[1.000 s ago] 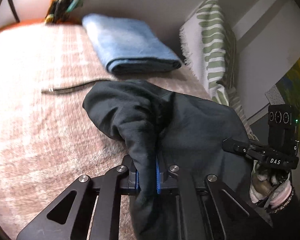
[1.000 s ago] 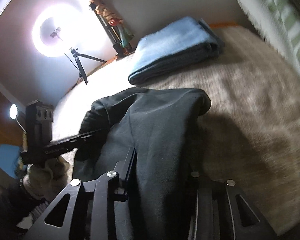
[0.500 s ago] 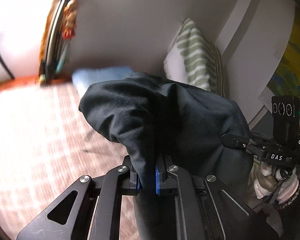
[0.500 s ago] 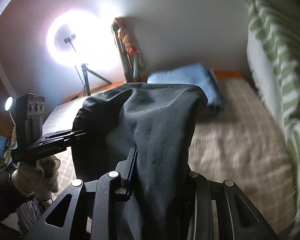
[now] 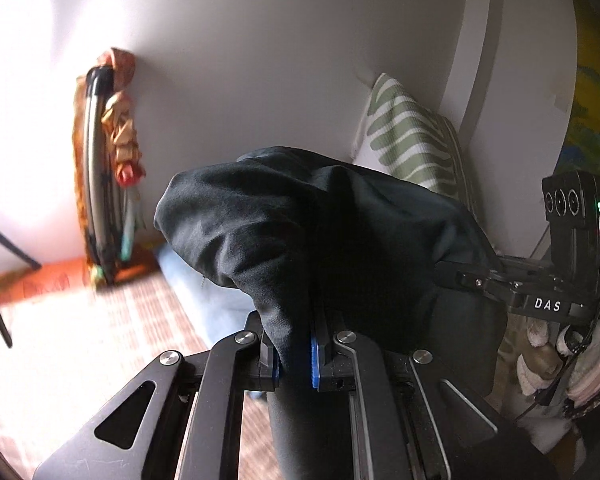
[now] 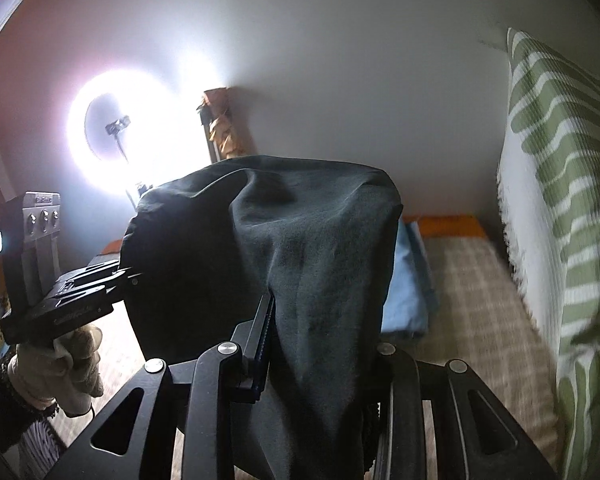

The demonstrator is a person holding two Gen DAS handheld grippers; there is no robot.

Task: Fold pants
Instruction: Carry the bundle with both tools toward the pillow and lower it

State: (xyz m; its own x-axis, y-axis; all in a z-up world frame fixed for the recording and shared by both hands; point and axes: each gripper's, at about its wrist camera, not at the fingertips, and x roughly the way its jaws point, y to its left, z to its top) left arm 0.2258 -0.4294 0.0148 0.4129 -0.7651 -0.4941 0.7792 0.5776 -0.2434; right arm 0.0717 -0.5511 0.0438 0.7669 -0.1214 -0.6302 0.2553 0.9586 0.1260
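The dark pants point(image 5: 300, 232) hang in the air between both grippers, bunched and draped over the fingers. My left gripper point(image 5: 294, 356) is shut on a fold of the pants, its blue pads pinching the cloth. My right gripper point(image 6: 316, 344) is shut on another part of the pants point(image 6: 300, 248); the cloth hides its right finger. The right gripper point(image 5: 500, 284) shows at the right of the left wrist view, and the left gripper point(image 6: 100, 284) at the left of the right wrist view. The lower part of the pants is hidden below the frames.
A bed with a beige checked cover point(image 6: 472, 300) lies below. A folded blue towel point(image 6: 408, 292) sits at its far end. A green-striped pillow point(image 6: 560, 200) leans at the right. A bright ring light on a tripod point(image 6: 116, 136) stands at the left by the wall.
Both grippers have lifted the pants up off the bed and tilted upward, so the views now face the wall more than the bed.
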